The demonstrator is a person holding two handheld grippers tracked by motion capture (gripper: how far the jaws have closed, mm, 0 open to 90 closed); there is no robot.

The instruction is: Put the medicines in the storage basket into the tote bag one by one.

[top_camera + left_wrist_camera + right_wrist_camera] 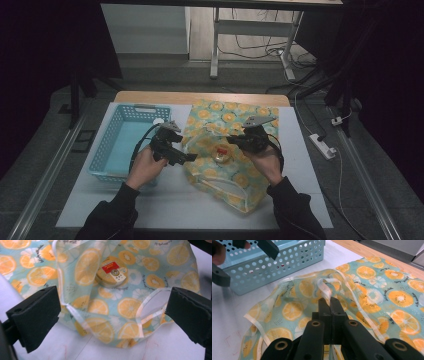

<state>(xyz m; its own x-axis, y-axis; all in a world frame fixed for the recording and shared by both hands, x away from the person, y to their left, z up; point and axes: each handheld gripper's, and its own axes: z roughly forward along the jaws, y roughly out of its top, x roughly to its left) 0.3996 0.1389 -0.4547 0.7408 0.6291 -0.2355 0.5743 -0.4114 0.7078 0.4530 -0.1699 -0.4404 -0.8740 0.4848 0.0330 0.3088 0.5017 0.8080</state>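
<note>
On the white worktop [165,205], beside a blue basket [120,145], lies the fruit-print bag [235,175] with a round tin [111,275] inside. The right gripper [329,305] pinches the bag's white-edged rim [324,288], lifting the mouth; the left gripper [112,312] hovers with jaws wide. Next, probably, the left must take the opposite rim.

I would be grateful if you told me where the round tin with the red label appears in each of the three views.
High view: the round tin lies mid-picture, inside the fruit-print bag, between the two grippers.
Left gripper view: upper centre, seen through the bag's sheer wall, beyond the open jaws.
Right gripper view: the tin cannot be made out.
Shared landmark: the fruit-print bag with its white trim.
</note>
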